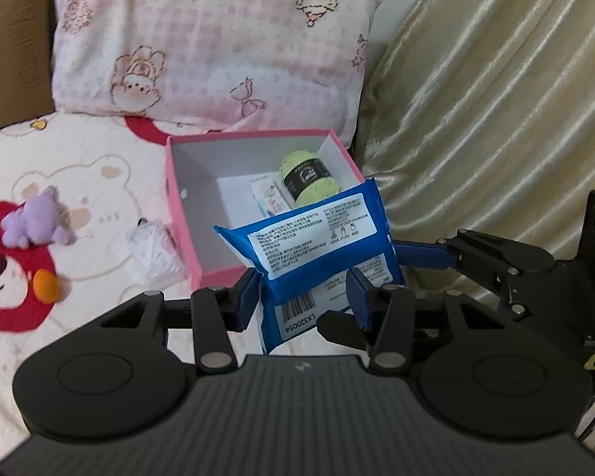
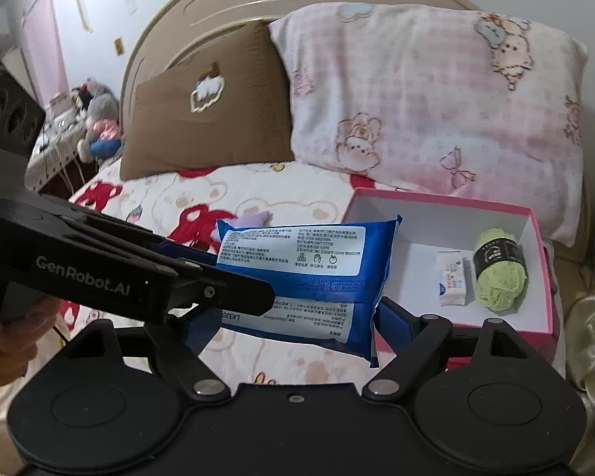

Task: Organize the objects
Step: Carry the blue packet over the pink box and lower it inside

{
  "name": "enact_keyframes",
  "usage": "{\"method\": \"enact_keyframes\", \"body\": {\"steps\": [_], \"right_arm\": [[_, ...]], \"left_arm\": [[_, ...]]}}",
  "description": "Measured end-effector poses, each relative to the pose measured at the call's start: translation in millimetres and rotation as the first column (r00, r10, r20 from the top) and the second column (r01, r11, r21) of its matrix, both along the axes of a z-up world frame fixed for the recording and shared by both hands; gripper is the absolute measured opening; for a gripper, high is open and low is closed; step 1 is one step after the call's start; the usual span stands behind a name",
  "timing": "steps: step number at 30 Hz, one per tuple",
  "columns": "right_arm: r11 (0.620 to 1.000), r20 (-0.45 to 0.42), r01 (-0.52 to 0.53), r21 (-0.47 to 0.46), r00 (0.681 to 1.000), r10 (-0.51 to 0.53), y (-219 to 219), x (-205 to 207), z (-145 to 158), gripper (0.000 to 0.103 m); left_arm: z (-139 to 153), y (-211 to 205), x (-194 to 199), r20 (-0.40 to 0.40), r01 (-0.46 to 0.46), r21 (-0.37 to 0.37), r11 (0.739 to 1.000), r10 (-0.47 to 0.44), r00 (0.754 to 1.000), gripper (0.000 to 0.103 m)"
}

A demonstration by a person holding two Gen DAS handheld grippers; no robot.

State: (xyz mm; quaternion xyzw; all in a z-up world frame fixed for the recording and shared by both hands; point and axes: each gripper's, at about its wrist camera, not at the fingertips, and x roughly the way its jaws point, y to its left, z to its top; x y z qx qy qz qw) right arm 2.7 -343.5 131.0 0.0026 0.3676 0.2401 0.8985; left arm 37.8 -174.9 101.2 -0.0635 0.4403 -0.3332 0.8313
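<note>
A blue pack of wipes (image 1: 317, 242) is held above the bed, just in front of an open pink box (image 1: 186, 238). My left gripper (image 1: 303, 297) is shut on its lower end. My right gripper (image 2: 297, 317) is shut on the same pack (image 2: 309, 273) from the other side; its fingers (image 1: 428, 254) show in the left wrist view. The pink box (image 2: 535, 277) holds a green yarn ball (image 1: 309, 176) and a small white packet (image 1: 267, 198), both also seen in the right wrist view: the yarn ball (image 2: 499, 273) and the packet (image 2: 452, 279).
On the bear-print bedspread left of the box lie a purple plush toy (image 1: 35, 220), a clear plastic-wrapped item (image 1: 150, 250) and an orange disc (image 1: 45, 285). A pink pillow (image 1: 210, 47) and brown pillow (image 2: 206, 107) lean behind. A gold satin cover (image 1: 496, 119) lies right.
</note>
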Motion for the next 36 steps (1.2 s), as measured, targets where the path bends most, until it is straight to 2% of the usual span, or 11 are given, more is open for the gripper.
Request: {"method": "enact_keyframes", "body": {"steps": [6, 10, 13, 16, 20, 22, 26, 33, 36], "right_arm": [[0.999, 0.022, 0.046, -0.009, 0.999, -0.046, -21, 28, -5, 0.084], [0.997, 0.028, 0.074, -0.019, 0.997, -0.074, -34, 49, -10, 0.082], [0.995, 0.011, 0.102, -0.012, 0.995, -0.102, -46, 66, -17, 0.073], [0.992, 0.005, 0.124, 0.002, 0.992, -0.124, -59, 80, -24, 0.061], [0.987, -0.033, 0.161, 0.014, 0.986, -0.161, -75, 98, -41, 0.052], [0.985, -0.061, 0.172, 0.007, 0.983, -0.171, -79, 106, -52, 0.050], [0.982, -0.129, 0.186, 0.020, 0.975, -0.182, -87, 122, -74, 0.049], [0.982, -0.243, 0.187, 0.018, 0.954, -0.177, -90, 149, -114, 0.048], [0.982, -0.276, 0.191, -0.011, 0.943, -0.186, -87, 161, -133, 0.048]], "left_arm": [[-6, -33, 32, -0.009, -0.001, -0.008, 1.000, 0.001, 1.000, 0.045], [-6, -54, 45, 0.023, 0.006, 0.009, 1.000, -0.007, 1.000, 0.045], [-9, -67, 56, 0.049, -0.011, 0.028, 1.000, 0.009, 0.999, 0.045], [-19, -79, 65, 0.099, -0.008, 0.048, 0.999, 0.003, 0.995, 0.038], [-47, -89, 90, -0.006, -0.033, 0.041, 0.999, 0.033, 0.999, 0.036], [-58, -96, 96, -0.024, -0.040, 0.054, 0.998, 0.041, 0.999, 0.036], [-80, -107, 108, -0.043, -0.059, 0.086, 0.995, 0.063, 0.997, 0.036], [-122, -112, 132, -0.148, -0.111, 0.130, 0.985, 0.130, 0.980, 0.036], [-141, -113, 141, -0.201, -0.120, 0.137, 0.983, 0.146, 0.969, 0.036]]}}
